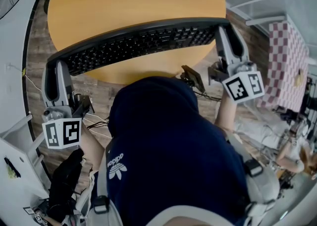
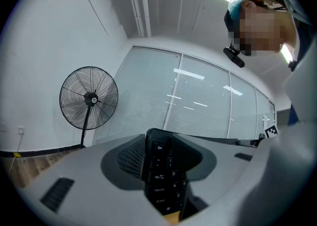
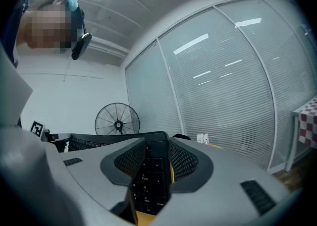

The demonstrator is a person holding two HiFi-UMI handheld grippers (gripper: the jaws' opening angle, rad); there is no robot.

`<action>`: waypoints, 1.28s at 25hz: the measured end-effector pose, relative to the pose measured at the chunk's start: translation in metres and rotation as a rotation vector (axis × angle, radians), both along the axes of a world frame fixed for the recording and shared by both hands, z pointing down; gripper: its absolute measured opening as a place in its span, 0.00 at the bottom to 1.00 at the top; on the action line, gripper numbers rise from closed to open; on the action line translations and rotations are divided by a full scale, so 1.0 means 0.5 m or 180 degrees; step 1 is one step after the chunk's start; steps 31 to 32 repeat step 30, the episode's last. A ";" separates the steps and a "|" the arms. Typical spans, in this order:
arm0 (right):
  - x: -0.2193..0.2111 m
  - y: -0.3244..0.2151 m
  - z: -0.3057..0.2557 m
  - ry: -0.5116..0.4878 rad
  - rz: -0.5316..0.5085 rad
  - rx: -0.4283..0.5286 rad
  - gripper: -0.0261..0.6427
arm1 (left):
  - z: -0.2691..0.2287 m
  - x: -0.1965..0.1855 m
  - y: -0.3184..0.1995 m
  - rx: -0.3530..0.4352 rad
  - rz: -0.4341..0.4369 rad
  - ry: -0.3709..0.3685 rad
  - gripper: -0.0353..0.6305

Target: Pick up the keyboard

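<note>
Here, a round table (image 1: 133, 2) sits ahead, and the keyboard (image 1: 138, 41) spans its near edge, long axis left to right. The left gripper (image 1: 56, 67) clamps the left end and the right gripper (image 1: 224, 30) clamps the right end, so both are equally placed for a level lift.

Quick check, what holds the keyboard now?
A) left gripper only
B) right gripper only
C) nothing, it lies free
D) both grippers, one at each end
D: the left gripper and right gripper each have jaws shut on one end of the keyboard.

Keyboard (image 3: 148, 175) between hand-held gripper (image 3: 151, 163) jaws
</note>
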State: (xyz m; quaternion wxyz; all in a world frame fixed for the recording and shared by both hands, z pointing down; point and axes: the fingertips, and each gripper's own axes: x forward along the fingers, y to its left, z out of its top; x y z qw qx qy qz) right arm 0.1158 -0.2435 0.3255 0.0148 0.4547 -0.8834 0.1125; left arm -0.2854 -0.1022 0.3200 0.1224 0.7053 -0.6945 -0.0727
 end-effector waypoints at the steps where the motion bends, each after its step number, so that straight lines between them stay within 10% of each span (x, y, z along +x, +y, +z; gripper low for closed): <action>1: 0.000 0.000 0.000 -0.0001 0.0002 -0.0003 0.23 | 0.001 0.000 0.000 -0.0003 0.0003 0.0003 0.28; 32: -0.002 -0.001 0.001 0.0024 0.0024 -0.0035 0.23 | 0.006 0.000 -0.001 -0.0034 0.0006 0.0021 0.28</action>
